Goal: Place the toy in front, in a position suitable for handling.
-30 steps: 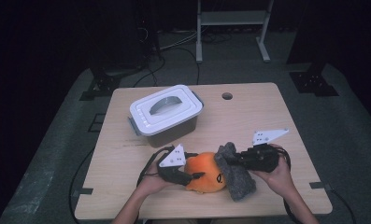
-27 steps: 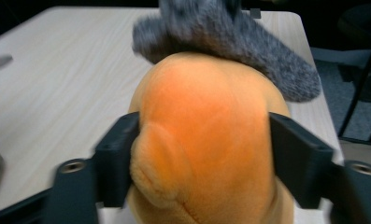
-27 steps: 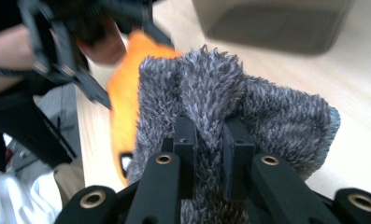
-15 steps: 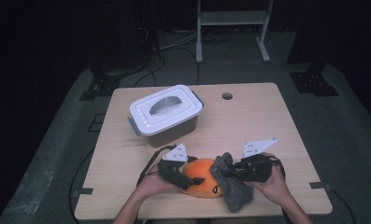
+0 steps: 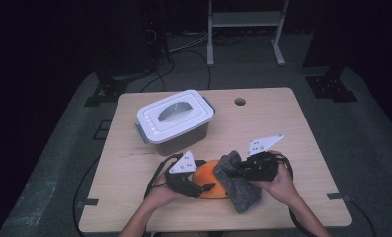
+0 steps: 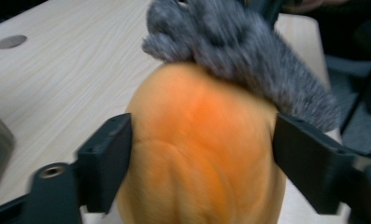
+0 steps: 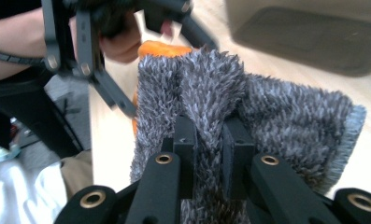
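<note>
On pale wooden table [image 5: 302,148], dark room around.

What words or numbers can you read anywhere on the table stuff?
None can be read. The white lidded box shows no label, and the orange thing, the grey fluffy cloth and the grey plates on the grippers carry no writing. A faint line of marks on the table is too small to read.

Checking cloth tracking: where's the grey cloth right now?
High view: the grey cloth sits at the table's near edge, draped over the orange ball's right side and pinched in the right gripper.
</note>
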`<action>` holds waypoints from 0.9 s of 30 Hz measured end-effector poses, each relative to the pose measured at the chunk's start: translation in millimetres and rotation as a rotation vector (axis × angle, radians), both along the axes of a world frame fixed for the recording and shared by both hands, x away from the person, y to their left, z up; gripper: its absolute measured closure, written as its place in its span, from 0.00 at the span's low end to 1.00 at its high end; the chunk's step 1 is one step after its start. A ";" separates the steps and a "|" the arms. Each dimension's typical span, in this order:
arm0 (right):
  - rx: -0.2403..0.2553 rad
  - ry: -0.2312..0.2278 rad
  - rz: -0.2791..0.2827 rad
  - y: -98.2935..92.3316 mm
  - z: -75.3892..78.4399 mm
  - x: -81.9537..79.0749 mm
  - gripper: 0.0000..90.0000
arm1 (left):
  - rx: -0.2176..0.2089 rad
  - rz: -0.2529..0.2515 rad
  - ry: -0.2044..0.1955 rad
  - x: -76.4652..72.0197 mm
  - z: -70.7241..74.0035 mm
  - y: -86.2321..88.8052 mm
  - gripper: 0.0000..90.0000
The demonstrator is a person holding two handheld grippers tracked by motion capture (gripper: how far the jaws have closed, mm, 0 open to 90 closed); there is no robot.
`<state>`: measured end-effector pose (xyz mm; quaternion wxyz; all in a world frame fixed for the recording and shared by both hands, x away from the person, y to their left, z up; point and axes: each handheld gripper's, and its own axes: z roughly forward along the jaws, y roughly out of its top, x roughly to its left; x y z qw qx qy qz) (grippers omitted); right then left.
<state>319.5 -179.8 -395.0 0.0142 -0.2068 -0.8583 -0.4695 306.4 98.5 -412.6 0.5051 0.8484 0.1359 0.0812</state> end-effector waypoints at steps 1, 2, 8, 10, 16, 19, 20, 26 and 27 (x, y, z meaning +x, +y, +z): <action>0.001 0.002 0.008 0.9 -1.1 -1.4 0.87 | -0.026 0.001 0.018 1.1 1.5 2.0 0.21; -0.002 -0.002 0.011 1.9 -1.1 -3.2 0.87 | -0.024 0.005 0.029 2.2 2.6 2.3 0.21; -0.012 -0.026 -0.020 -1.4 -0.5 -6.1 0.86 | 0.030 -0.005 -0.013 -0.2 -2.8 -0.5 0.36; -0.005 -0.018 -0.034 -7.2 -3.5 -4.0 0.86 | 0.030 -0.004 -0.009 0.8 -4.1 1.2 0.39; 0.006 0.038 -0.086 -28.8 -22.4 0.5 0.86 | 0.002 -0.002 0.033 3.7 -9.9 9.6 0.40; -0.013 0.067 -0.113 -37.2 -31.0 2.2 0.86 | 0.008 0.001 0.033 2.7 -9.7 11.7 0.39; -0.020 0.078 -0.125 -39.8 -34.0 3.0 0.86 | 0.004 0.004 0.036 2.1 -10.0 12.2 0.39; 0.034 0.065 -0.146 -46.5 -26.7 0.7 0.86 | -0.011 0.007 0.047 3.0 -12.7 16.1 0.37; 0.056 0.056 -0.142 -44.7 -23.0 -0.3 0.86 | -0.010 0.007 0.045 3.3 -12.9 15.8 0.37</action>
